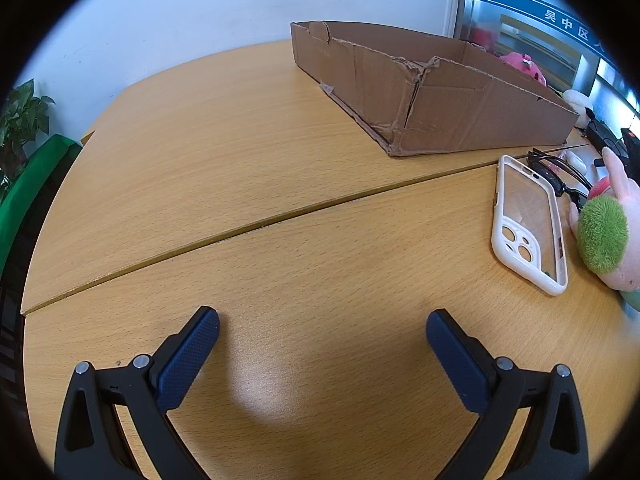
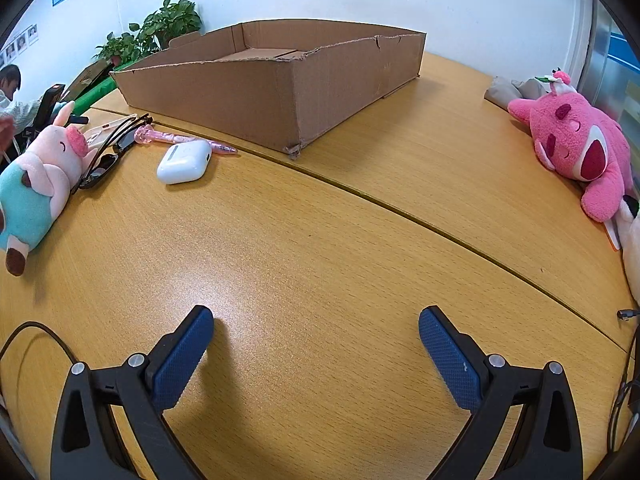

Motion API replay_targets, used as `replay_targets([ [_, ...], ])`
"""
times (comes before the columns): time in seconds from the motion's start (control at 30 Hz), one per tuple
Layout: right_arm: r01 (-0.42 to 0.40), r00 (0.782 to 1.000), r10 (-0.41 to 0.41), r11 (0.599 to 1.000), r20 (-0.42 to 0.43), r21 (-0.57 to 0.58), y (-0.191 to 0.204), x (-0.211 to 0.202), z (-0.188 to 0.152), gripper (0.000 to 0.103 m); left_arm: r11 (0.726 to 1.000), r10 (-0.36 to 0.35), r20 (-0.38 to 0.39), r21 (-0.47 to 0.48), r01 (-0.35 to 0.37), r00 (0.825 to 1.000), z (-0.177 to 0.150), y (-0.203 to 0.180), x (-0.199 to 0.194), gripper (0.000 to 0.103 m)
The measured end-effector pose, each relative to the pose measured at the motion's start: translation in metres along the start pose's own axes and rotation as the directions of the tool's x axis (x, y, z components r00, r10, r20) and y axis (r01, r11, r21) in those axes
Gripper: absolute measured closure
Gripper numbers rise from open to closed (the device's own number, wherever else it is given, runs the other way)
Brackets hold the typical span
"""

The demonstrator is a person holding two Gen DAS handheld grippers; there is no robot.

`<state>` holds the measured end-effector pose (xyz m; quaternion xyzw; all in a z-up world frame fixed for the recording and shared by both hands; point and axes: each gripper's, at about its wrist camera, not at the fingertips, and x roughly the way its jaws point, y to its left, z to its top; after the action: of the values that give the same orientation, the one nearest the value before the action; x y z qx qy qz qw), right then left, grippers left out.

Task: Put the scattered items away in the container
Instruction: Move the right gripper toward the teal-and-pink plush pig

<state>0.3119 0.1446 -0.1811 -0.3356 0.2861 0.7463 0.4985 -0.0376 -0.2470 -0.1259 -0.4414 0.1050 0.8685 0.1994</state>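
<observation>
A shallow cardboard box (image 1: 452, 120) (image 2: 256, 96) stands on the wooden table. In the left wrist view a white phone case (image 1: 528, 224), black sunglasses (image 1: 560, 178) and a pig plush (image 1: 608, 232) lie at the right, beside the box. In the right wrist view the pig plush (image 2: 40, 176), sunglasses (image 2: 108, 156), a white earbud case (image 2: 184, 162) and a pink pen (image 2: 180, 139) lie at the left; a pink bear plush (image 2: 580, 148) lies at the right. My left gripper (image 1: 322, 320) and right gripper (image 2: 316, 318) are open and empty above bare table.
A seam (image 2: 440, 232) runs across the tabletop. Potted plants (image 2: 160, 28) and a seated person (image 2: 12, 92) are beyond the table's far left. Cables (image 2: 624, 380) lie at the right edge. A glass door (image 1: 540, 32) stands behind the box.
</observation>
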Motion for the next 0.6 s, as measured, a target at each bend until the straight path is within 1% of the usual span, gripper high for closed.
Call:
replay_targets([
  [0.4,0.019,1.0,-0.019,0.999,0.004,0.028,0.0,0.001,0.001,0.0,1.0,0.001,0.0,0.007,-0.001,1.0,0.0,0.0,0.001,0.0],
  [0.5,0.047,0.999,-0.047,0.996,0.004,0.07,0.003,0.001,0.001,0.0,0.999,0.027,0.0,-0.02,-0.027,1.0,-0.007,-0.006,-0.002,0.0],
  [0.6,0.103,0.995,-0.103,0.984,-0.002,0.147,0.008,-0.002,-0.002,0.0,0.997,0.055,-0.002,-0.063,-0.055,0.998,-0.016,-0.015,-0.007,0.0],
])
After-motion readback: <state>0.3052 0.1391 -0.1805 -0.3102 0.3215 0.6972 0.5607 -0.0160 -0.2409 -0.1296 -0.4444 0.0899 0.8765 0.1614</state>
